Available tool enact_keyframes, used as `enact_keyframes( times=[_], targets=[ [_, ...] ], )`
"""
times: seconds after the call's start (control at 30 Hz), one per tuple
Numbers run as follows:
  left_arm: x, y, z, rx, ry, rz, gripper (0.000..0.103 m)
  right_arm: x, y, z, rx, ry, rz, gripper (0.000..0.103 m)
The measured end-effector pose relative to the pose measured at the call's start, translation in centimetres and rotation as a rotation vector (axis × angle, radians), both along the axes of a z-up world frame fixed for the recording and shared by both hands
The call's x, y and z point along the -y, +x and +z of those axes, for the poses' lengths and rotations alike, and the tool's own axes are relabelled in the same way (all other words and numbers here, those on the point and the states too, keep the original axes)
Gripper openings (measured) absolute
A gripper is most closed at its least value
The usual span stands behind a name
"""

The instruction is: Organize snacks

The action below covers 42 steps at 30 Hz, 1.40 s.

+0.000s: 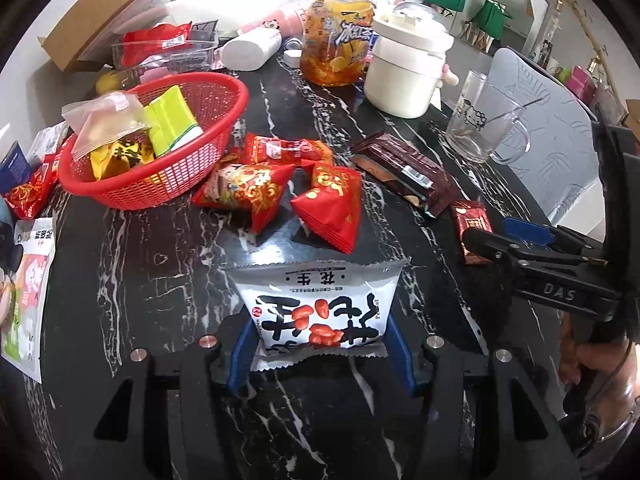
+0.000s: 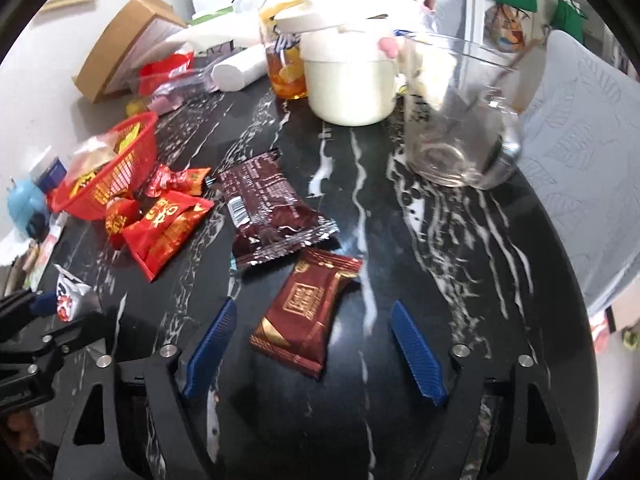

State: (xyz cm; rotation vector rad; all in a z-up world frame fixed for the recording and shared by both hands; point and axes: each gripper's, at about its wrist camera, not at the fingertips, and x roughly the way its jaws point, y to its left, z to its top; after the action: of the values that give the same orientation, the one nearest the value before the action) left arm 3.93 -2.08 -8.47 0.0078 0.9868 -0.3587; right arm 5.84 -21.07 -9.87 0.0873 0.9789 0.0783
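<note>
1. Red basket [image 1: 160, 148] sits far left on the black marble table [image 1: 168, 264], already holding a yellow-green pack [image 1: 170, 120], a clear pouch [image 1: 106, 120] and a yellow wrapper.
2. Red snack packs [image 1: 280, 188] lie loose just right of the basket, touching each other.
3. Left gripper [image 1: 320, 356]: blue pads clamped on the lower sides of the white peanut bag [image 1: 320, 304]; bag held, upper edge pointing toward the red packs.
4. Dark brown bar wrapper [image 2: 272, 216] lies centre-table, right of the red packs, just above the small maroon snack.
5. Small maroon snack [image 2: 308, 312] lies flat on the table between the right gripper's fingers, tilted, nearer the left pad, touching neither.
6. Right gripper [image 2: 316, 348]: jaws wide, holding nothing.
7. White pot [image 2: 348, 80] and glass mug [image 2: 456, 120] stand at the far right rear, drink bottle [image 2: 282, 40] behind them.
</note>
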Motion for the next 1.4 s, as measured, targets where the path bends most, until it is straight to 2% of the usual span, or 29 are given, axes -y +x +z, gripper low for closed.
enact_keyframes(
  times=[0.07, 0.17, 0.23, 0.27, 0.3, 0.47, 0.6, 1.03, 1.4],
  targets=[
    [-0.3, 0.3, 0.0, -0.002, 0.001, 0.008, 0.055, -0.5, 0.6, -0.4, -0.021, -0.024, 0.001, 0.071],
    [-0.7, 0.7, -0.1, -0.006, -0.003, 0.021, 0.055, -1.8, 1.1, -0.8, -0.020, -0.131, 0.023, 0.066],
    [-1.0, 1.0, -0.1, -0.007, -0.007, 0.029, 0.055, -2.1, 1.3, -0.7, -0.009, -0.126, 0.037, 0.055],
    [-1.1, 1.0, -0.1, -0.007, -0.007, 0.031, 0.055, -2.1, 1.3, -0.7, -0.007, -0.130, 0.037, 0.044],
    [-1.2, 1.1, -0.1, -0.006, -0.008, 0.034, 0.055, -2.1, 1.4, -0.6, -0.006, -0.127, 0.036, 0.030],
    [-1.6, 1.3, 0.1, -0.003, -0.014, 0.040, 0.055, -1.8, 1.5, -0.6, -0.010, -0.116, 0.024, 0.027],
    [-1.6, 1.1, 0.3, 0.005, -0.014, 0.034, 0.055, -1.2, 1.1, -0.4, -0.013, -0.060, 0.012, 0.027],
    [-1.3, -0.2, 1.6, 0.033, -0.033, 0.007, 0.055, -1.0, -2.4, 1.9, 0.023, -0.012, 0.005, 0.027],
    [-2.6, -2.4, 3.4, 0.077, -0.050, 0.036, 0.055, -2.9, -4.9, 3.7, 0.077, 0.045, 0.076, 0.027]
  ],
)
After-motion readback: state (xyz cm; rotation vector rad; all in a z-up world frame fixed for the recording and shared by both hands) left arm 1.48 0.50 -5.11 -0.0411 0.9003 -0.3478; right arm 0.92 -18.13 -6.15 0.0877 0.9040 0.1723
